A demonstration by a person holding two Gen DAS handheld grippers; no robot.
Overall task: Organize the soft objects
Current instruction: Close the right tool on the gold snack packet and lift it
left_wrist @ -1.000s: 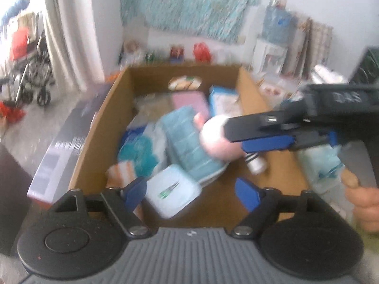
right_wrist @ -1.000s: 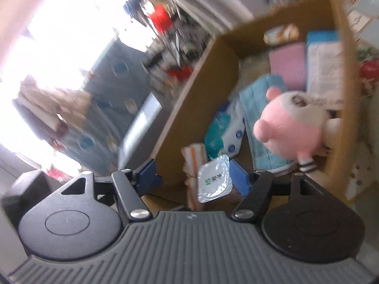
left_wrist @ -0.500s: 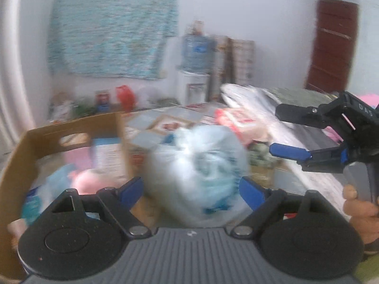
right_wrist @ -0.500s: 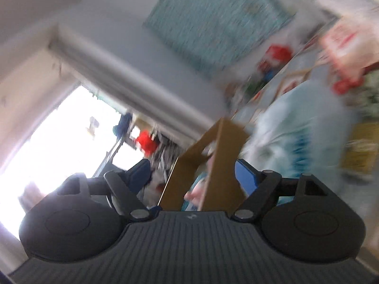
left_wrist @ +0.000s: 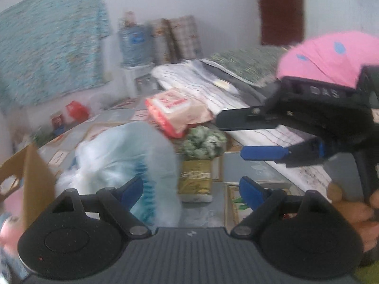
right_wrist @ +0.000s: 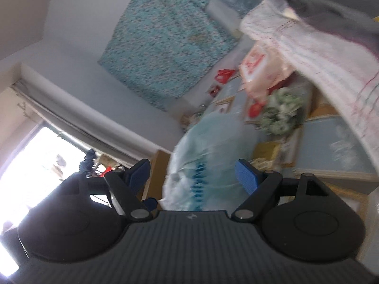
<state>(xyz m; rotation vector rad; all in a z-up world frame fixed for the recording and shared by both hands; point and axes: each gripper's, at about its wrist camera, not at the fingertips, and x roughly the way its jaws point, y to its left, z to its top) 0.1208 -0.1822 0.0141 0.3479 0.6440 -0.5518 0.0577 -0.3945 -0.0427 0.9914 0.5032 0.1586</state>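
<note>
Both sets of jaws stand spread with nothing pinched: the left gripper (left_wrist: 190, 187) and the right gripper (right_wrist: 192, 172) each frame a puffy pale blue plastic bag (left_wrist: 123, 165), apparently a soft pack, without their pads pressing on it. This bag sits on the patterned floor (left_wrist: 248, 168), just beside the near corner of the cardboard box (left_wrist: 35, 179) at the left, with a green-and-white bundle (left_wrist: 203, 142) and a pink-and-red packet (left_wrist: 175, 108) behind it. Judging by the task, the bag is the next thing to go into the box; a good pickup would take it across its narrow middle, closing gently so the film does not slip or tear. Blur hides its exact outline, but its long axis seems to run upright, leaning slightly toward the box.
</note>
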